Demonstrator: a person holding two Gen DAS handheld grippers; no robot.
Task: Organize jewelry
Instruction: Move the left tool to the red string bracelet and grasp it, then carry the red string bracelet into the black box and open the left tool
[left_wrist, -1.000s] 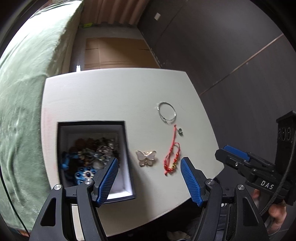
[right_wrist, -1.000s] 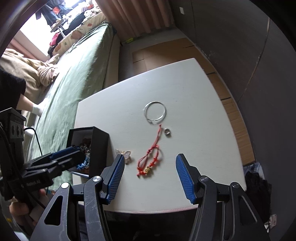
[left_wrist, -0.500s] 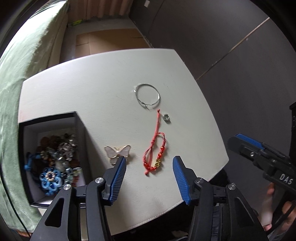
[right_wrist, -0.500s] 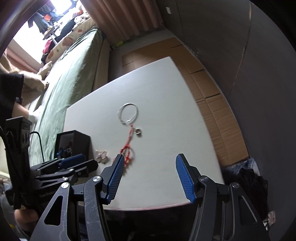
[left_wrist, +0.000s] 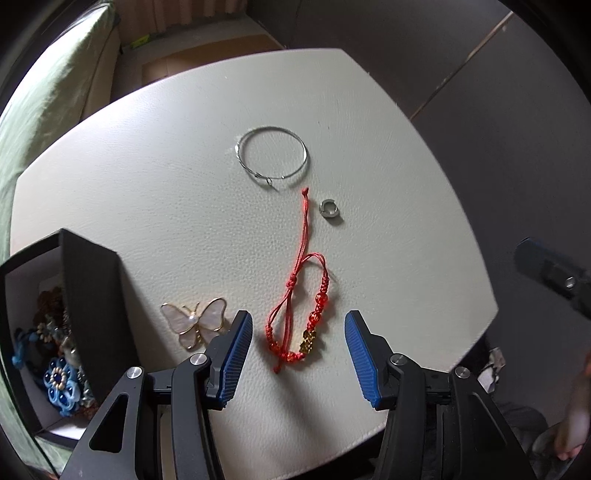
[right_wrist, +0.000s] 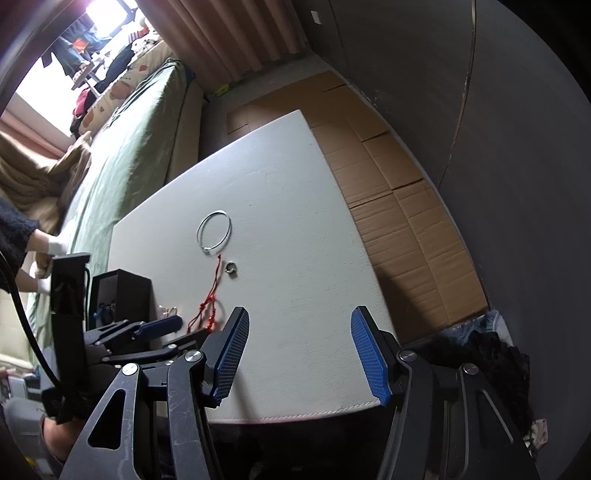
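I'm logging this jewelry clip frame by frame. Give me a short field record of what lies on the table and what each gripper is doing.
table: white table
box: black box at the left edge, open, already holding jewelry
loose pieces: red bracelet, butterfly brooch, silver bangle, small ring
left gripper: open, fingers either side of the red bracelet's beaded end, holding nothing
right gripper: open, empty, over the table's near right part
next likely: left closes on the bracelet
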